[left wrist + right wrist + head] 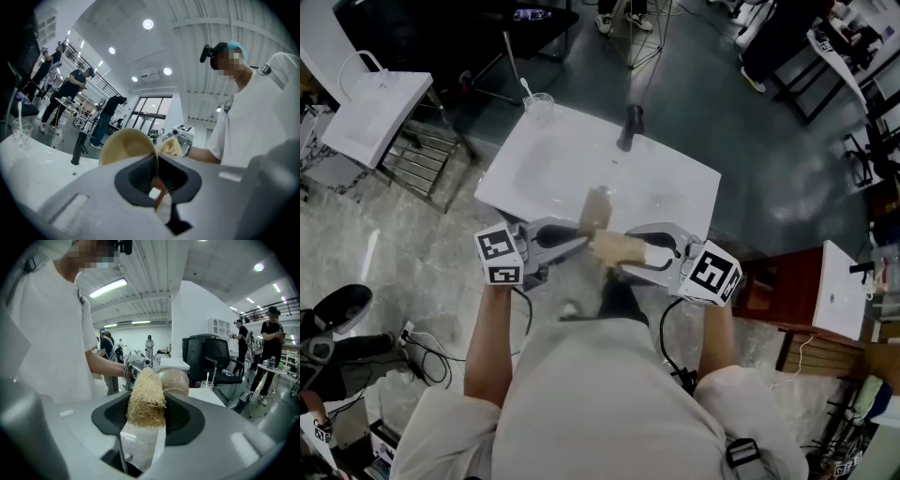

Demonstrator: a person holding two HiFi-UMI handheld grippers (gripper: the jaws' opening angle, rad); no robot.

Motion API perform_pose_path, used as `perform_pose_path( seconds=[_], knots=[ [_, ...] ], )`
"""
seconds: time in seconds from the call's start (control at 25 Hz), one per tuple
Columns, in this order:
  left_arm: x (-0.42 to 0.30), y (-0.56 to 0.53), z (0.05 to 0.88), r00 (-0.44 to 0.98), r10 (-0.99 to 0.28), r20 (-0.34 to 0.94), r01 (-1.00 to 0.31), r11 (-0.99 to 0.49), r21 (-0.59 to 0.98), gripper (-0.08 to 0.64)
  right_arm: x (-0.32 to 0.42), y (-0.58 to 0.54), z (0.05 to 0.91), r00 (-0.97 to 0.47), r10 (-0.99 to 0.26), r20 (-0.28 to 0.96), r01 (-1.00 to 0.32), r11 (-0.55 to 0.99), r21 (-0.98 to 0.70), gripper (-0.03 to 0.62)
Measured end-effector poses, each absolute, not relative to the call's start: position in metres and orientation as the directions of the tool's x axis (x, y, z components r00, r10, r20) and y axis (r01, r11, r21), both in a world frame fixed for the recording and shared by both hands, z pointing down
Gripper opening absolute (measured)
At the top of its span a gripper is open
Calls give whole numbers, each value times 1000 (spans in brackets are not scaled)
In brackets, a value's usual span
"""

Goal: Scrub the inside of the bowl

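Observation:
A tan bowl (598, 208) is held up on its side over the white sink basin (546, 161). My left gripper (582, 242) is shut on its rim; in the left gripper view the thin rim of the bowl (125, 146) runs down between the jaws of the left gripper (157, 180). My right gripper (634, 260) is shut on a straw-coloured loofah scrubber (617, 247), which sits right beside the bowl. In the right gripper view the loofah (146, 399) sticks up from the right gripper (143, 414), with the bowl (174, 379) just behind it. I cannot tell whether loofah and bowl touch.
A black faucet (630, 127) stands at the basin's far edge, and a clear cup (538, 105) with a stick in it sits at its far left corner. A white bag (375, 114) rests on a wire rack to the left. A red cabinet (787, 291) is at the right.

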State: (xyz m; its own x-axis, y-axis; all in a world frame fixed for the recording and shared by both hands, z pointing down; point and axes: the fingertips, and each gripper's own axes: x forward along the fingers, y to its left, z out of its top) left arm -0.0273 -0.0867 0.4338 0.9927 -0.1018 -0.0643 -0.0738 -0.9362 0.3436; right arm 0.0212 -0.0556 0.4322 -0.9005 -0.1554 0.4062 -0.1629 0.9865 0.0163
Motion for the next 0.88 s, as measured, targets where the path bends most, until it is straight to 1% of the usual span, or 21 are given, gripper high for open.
perform_pose_path(
  seconds=[0.08, 0.2, 0.36, 0.48, 0.6, 0.88],
  knots=[
    [-31, -85, 431, 992, -100, -78, -68, -937, 343, 14, 21, -60, 422, -920, -157, 358, -169, 986, -2, 204],
    [-36, -88, 430, 989, -117, -88, -80, -935, 344, 14, 16, -69, 416, -931, -173, 321, -187, 982, -14, 204],
    [-42, -89, 429, 988, -130, -79, -96, -936, 338, 14, 14, -81, 408, -936, -225, 272, -240, 971, -22, 204],
    [-42, -88, 432, 990, -129, -53, -105, -938, 330, 14, 15, -96, 410, -917, -284, 279, -300, 954, -15, 204],
    [-37, -78, 432, 995, -84, -45, -65, -944, 323, 14, 16, -111, 411, -898, -341, 278, -355, 935, 1, 204],
    [-28, -62, 422, 996, -31, -83, -3, -949, 315, 15, 18, -132, 417, -870, -386, 307, -400, 916, 19, 205]
  ],
)
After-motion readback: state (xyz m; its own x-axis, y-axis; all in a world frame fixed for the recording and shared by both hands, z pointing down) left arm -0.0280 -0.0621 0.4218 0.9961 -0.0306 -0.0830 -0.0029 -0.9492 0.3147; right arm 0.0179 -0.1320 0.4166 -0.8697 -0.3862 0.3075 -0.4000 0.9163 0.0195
